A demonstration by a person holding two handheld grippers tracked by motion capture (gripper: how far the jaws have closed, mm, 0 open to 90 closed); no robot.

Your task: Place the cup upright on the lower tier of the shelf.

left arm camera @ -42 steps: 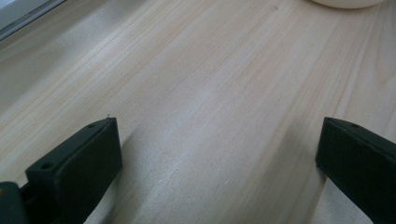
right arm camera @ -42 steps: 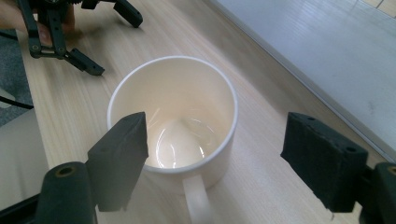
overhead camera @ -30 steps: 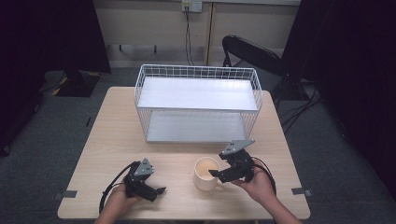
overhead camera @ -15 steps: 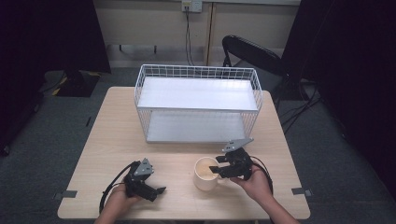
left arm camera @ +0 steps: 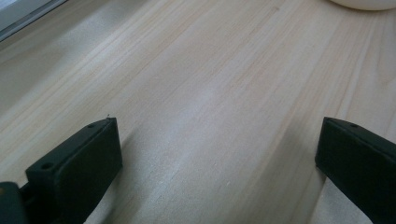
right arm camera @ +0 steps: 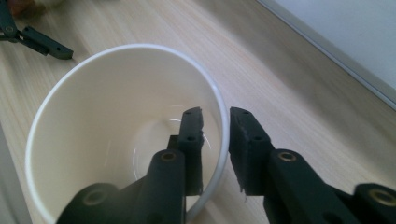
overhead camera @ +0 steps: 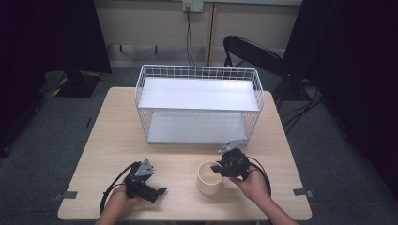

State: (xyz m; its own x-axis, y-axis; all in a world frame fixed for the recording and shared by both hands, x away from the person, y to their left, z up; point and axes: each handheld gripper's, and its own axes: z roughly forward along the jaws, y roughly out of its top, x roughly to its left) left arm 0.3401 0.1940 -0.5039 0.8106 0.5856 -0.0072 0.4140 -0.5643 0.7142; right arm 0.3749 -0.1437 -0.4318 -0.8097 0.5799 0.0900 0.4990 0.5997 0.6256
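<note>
High view: a cream cup [overhead camera: 209, 177] stands on the wooden tabletop [overhead camera: 108, 140] in front of a white wire basket [overhead camera: 199, 103]; the right gripper [overhead camera: 220, 167] meets its rim, the left gripper [overhead camera: 157, 192] rests apart.

Left gripper view: jaws wide apart over bare wood.

Right gripper view: jaws clamped on the cup's rim [right arm camera: 223, 126], one inside. No writing is legible.

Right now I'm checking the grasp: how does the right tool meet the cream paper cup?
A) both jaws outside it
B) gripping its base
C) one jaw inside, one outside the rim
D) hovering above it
C: the right tool straddles the cream paper cup wall, one jaw each side of the rim.
</note>
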